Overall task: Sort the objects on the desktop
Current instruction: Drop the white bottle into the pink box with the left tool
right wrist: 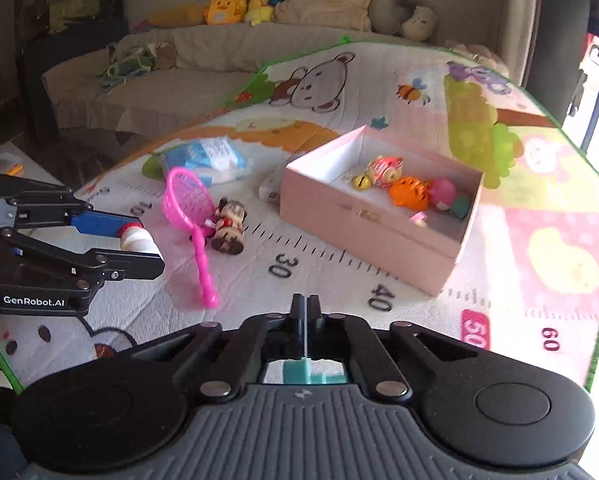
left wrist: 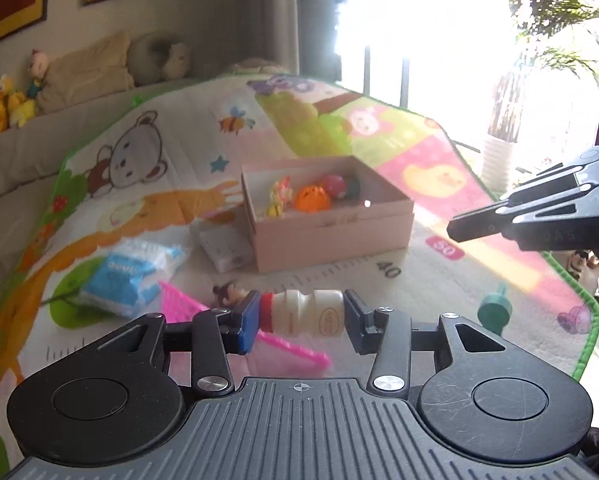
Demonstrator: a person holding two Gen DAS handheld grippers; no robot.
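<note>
My left gripper (left wrist: pixel 301 316) is shut on a small cream drink bottle (left wrist: pixel 305 318) with a red neck, held sideways above the mat; it also shows in the right wrist view (right wrist: pixel 139 240). A pink open box (left wrist: pixel 331 236) holds several small toys and lies ahead; it also shows in the right wrist view (right wrist: pixel 373 236). My right gripper (right wrist: pixel 306 312) is shut with nothing visible between its fingers, above the mat; a teal piece (right wrist: pixel 299 372) shows beneath it. It also shows in the left wrist view (left wrist: pixel 475 224).
On the cartoon play mat (right wrist: pixel 339 280) lie a pink toy racket (right wrist: pixel 191 208), a small doll figure (right wrist: pixel 229 226), a blue-white tissue pack (right wrist: pixel 211 158), a white pack (left wrist: pixel 223 246) beside the box and a green peg (left wrist: pixel 495 310). A sofa with plush toys (right wrist: pixel 235 4) stands behind.
</note>
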